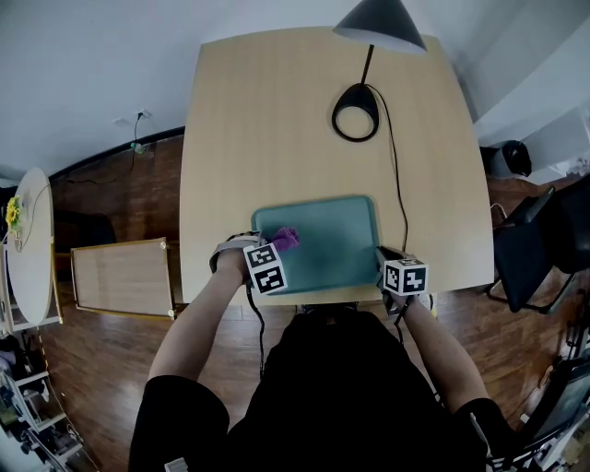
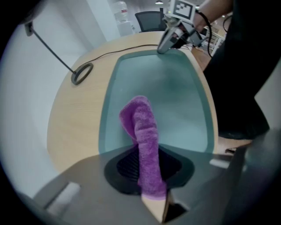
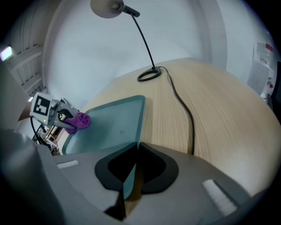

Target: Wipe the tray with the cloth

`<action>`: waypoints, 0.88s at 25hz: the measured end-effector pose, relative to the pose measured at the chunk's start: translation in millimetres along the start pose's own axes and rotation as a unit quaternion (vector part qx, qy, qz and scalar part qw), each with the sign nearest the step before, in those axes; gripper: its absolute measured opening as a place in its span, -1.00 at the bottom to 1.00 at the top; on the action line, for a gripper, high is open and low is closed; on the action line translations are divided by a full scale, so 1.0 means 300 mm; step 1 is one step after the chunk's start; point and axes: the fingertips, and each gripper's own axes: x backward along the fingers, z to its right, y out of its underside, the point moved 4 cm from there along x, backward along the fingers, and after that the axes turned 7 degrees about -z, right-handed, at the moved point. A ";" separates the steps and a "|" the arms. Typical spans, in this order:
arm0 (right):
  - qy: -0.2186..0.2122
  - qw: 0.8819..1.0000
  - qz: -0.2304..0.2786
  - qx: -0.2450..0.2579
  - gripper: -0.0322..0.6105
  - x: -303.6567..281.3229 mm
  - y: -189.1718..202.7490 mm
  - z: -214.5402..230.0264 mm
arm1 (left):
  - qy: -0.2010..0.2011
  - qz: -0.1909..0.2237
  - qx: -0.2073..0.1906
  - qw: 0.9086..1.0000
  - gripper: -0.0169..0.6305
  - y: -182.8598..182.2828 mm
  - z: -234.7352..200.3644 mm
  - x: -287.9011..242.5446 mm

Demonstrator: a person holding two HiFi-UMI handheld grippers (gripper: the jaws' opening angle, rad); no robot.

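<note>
Flat on the pale wooden table, with its near rim close along the table's near edge: a teal tray, rectangular with rounded corners and a low raised rim

Over the tray's left part, just inside the left rim: a purple cloth, rolled into a thick strip and pinched fast between the jaws of the left gripper, bunched free end down at the tray's floor; actual contact not certain from any view

From the cloth rightward to the tray's right rim: bare teal floor, unbroken, open for sweeping

At the tray's right near corner: the right gripper, clamped on the tray's rim, a sliver of teal edge showing between its closed jaws

Beyond the tray's far rim: a wide stretch of bare tabletop, then the ring-shaped base of a desk lamp, well apart from the tray

From that base down past the tray's right rim: a black cable, passing close beside the rim and the right gripper

Left of the tray: only a narrow strip of table before its left edge, then dark wood floor

Well off to the tray's right, beyond the table: a dark chair
</note>
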 end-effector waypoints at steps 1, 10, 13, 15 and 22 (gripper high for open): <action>0.001 1.000 0.000 0.000 -0.83 0.000 0.000 0.001 | -0.002 0.001 -0.006 1.000 -0.64 -0.001 0.042 0.002; -0.002 1.000 -0.003 0.002 -0.83 -0.007 -0.011 0.009 | -0.012 0.005 -0.019 1.000 -0.64 -0.034 0.257 0.020; -0.001 1.000 -0.005 0.003 -0.83 -0.006 -0.016 0.015 | -0.012 0.005 -0.030 0.999 -0.64 -0.047 0.304 0.030; -0.001 1.000 -0.005 0.004 -0.83 -0.007 -0.020 0.018 | -0.011 0.004 -0.033 0.999 -0.64 -0.051 0.326 0.034; 0.002 1.000 -0.009 0.011 -0.83 -0.018 -0.016 0.027 | -0.010 0.001 -0.022 1.000 -0.64 -0.062 0.369 0.033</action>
